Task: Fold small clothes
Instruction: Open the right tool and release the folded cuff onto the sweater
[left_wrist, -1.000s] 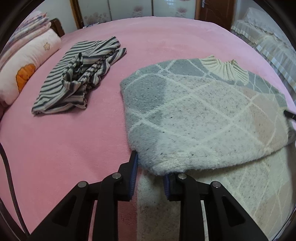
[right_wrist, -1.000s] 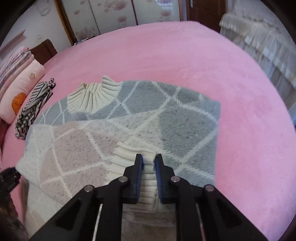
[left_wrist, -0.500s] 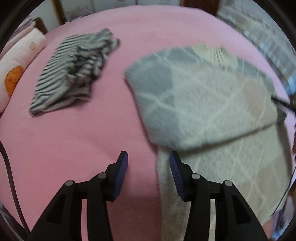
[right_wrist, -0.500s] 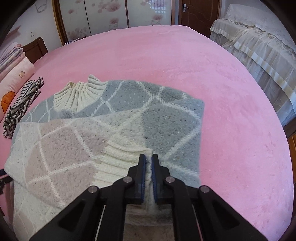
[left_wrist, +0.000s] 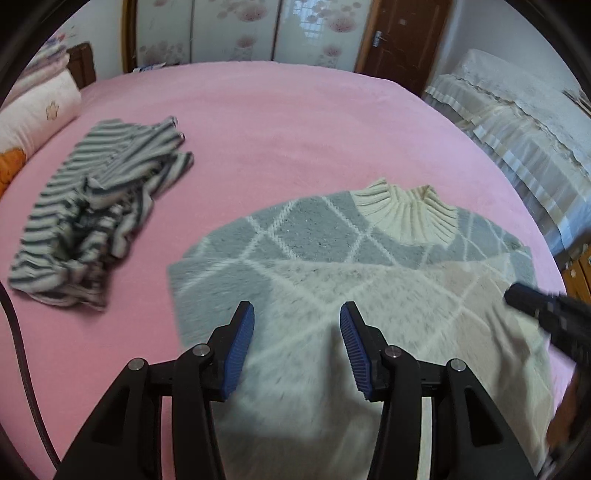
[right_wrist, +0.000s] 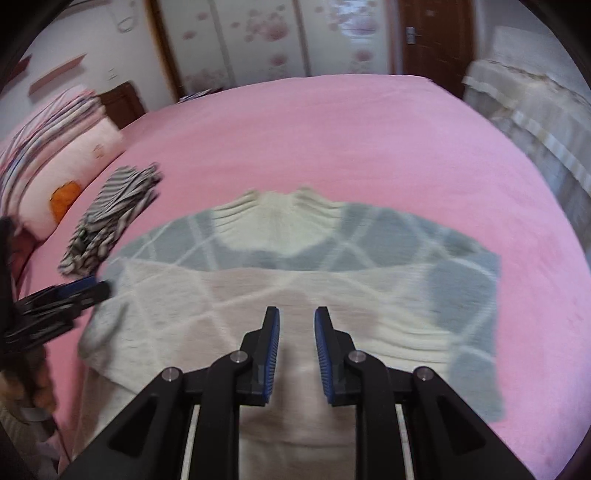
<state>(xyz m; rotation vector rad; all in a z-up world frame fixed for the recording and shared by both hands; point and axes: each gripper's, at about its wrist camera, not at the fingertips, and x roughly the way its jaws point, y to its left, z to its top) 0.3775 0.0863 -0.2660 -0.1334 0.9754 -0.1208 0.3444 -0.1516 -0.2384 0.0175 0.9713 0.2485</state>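
A grey, cream and beige diamond-patterned sweater (left_wrist: 332, 266) with a ribbed cream collar (left_wrist: 402, 214) lies flat on the pink bedspread (left_wrist: 295, 122), its sides folded in over the front. My left gripper (left_wrist: 297, 332) hovers open above its left part, with nothing between the pads. My right gripper (right_wrist: 296, 321) hangs over the sweater (right_wrist: 295, 280) near a ribbed cuff; its jaws are opening and no cloth sits between them. Each gripper shows in the other's view: the right gripper (left_wrist: 546, 314) at the right edge, the left gripper (right_wrist: 62, 299) at the left edge.
A crumpled grey-and-white striped garment (left_wrist: 99, 221) lies left of the sweater. Pillows (left_wrist: 33, 114) are stacked at the bed's far left. A lace-covered piece of furniture (left_wrist: 517, 122) stands to the right. Wardrobe doors and a brown door line the back wall.
The left gripper let go of the sweater's folded edge, opened wide and drew back over it. The right gripper released the ribbed cuff, parted its jaws and pulled back.
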